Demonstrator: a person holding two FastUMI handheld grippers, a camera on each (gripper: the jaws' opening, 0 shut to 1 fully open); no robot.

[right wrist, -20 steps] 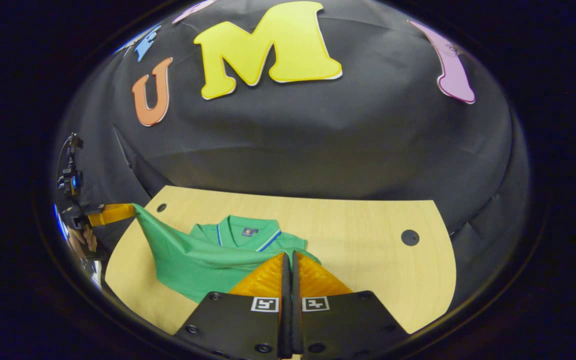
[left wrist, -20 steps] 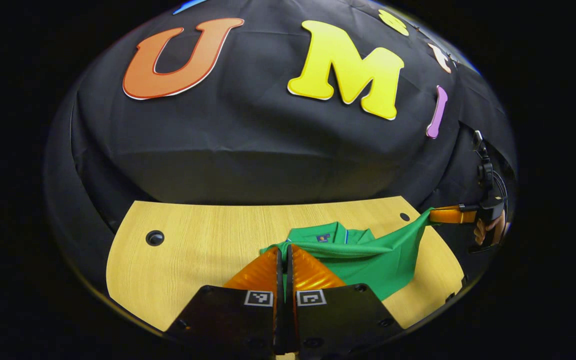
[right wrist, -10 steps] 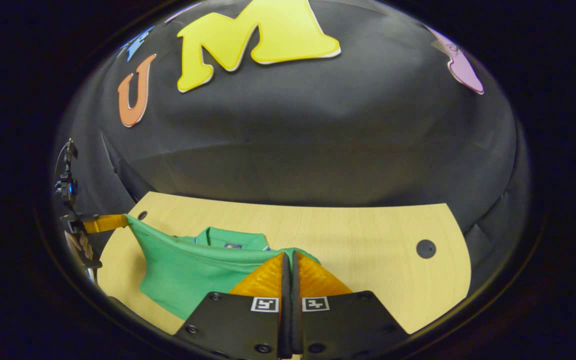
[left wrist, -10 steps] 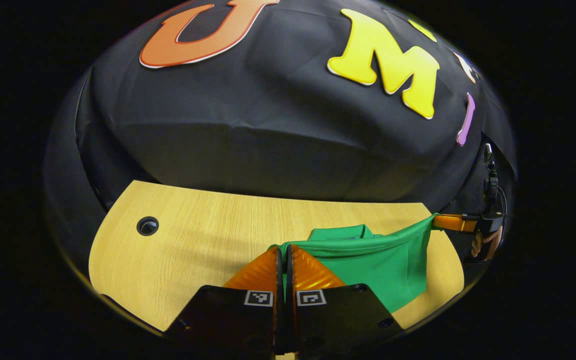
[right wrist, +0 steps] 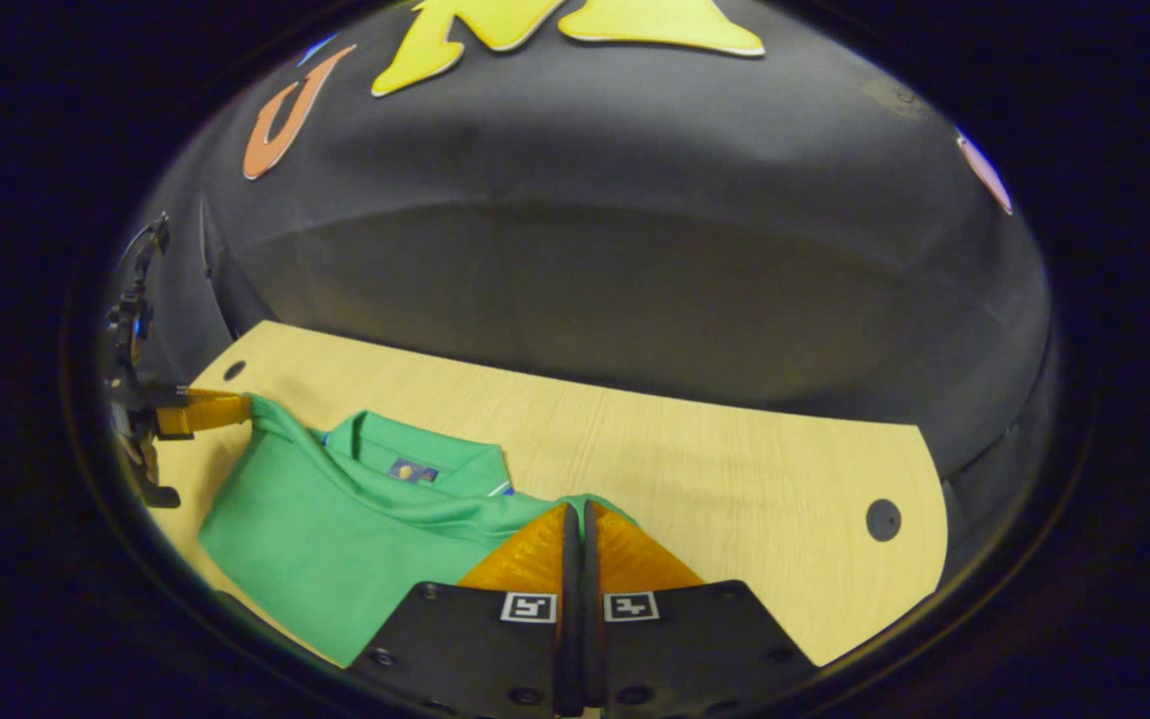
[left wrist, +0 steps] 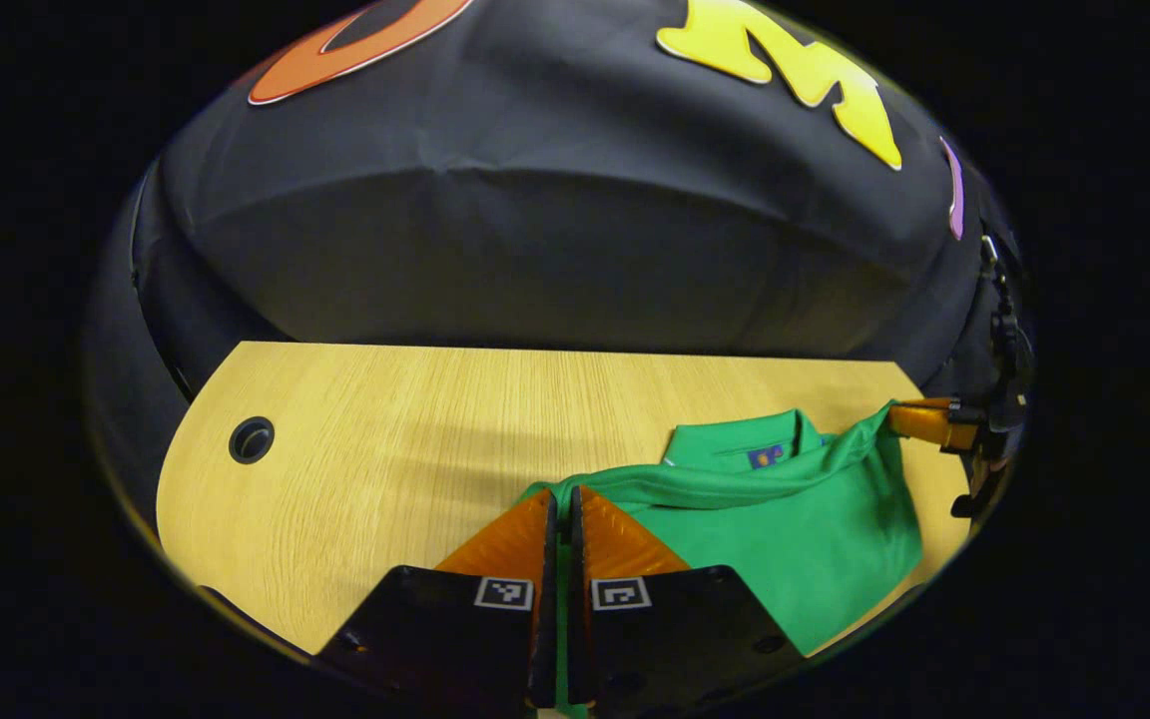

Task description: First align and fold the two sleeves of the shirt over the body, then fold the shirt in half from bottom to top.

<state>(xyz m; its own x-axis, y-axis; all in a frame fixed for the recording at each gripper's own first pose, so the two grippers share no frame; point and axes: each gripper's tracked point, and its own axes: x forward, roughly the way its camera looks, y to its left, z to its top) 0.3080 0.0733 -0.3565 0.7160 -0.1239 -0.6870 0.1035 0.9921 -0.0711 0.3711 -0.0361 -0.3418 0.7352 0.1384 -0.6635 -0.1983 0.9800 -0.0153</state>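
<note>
Left gripper view: my left gripper [left wrist: 563, 511] has its two fingers pressed together on a corner of the green polo shirt [left wrist: 785, 529], with a thin strip of green cloth showing in the slit between them. From that pinched corner the shirt's folded edge runs away to the right of the gripper and slightly forward, up to the right gripper [left wrist: 919, 421], which sits at the far right with its fingers closed on the other corner of the same edge. The collar [left wrist: 745, 449], with its small dark label, lies just beyond the folded edge, flat on the tabletop [left wrist: 385, 439]. A round cable hole [left wrist: 252, 439] lies well to the left of the gripper, forward of it.

Right gripper view: my right gripper [right wrist: 575, 529] likewise has its fingers drawn together, and green cloth meets them at the tips; I take this as a grip on the shirt's corner, as the left gripper view shows it. The shirt [right wrist: 335, 539] spreads to the left of this gripper, its collar [right wrist: 415, 461] forward and left of the fingertips. The left gripper [right wrist: 204, 411] appears at the far left, clamped on the opposite corner, with part of a hand [right wrist: 141, 454] below it. A cable hole [right wrist: 882, 519] lies to the right of the gripper.
</note>
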